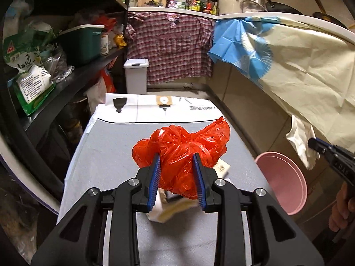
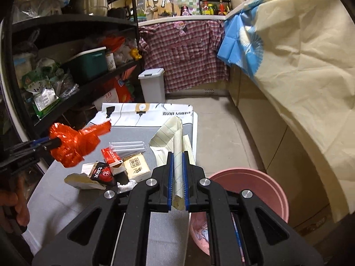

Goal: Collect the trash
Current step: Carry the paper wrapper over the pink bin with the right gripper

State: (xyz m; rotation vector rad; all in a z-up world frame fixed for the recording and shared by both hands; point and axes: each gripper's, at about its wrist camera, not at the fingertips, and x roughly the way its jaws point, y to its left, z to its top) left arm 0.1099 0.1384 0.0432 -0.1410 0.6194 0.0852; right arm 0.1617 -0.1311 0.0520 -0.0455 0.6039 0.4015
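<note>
My left gripper (image 1: 176, 163) is shut on a crumpled red plastic bag (image 1: 182, 153), held above the grey-covered table (image 1: 106, 155). From the right wrist view the same red bag (image 2: 73, 144) hangs at the left over the table (image 2: 57, 199). My right gripper (image 2: 177, 161) is shut on a folded sheet of cream lined paper (image 2: 175, 137), lifted above the table's right edge. Loose trash stays on the table: a red cigarette pack (image 2: 112, 157), a black packet (image 2: 101, 174), a cream packet (image 2: 135, 166), a clear plastic wrapper (image 2: 128, 146). A pink basin (image 2: 255, 190) stands on the floor at the right.
A black shelf rack (image 2: 73, 22) crowded with bags and a green box stands on the left. A white lidded bin (image 2: 153, 84) is beyond the table. A counter draped with cream and blue cloth (image 2: 299, 55) runs along the right. A person's hand (image 2: 15, 206) grips the left tool.
</note>
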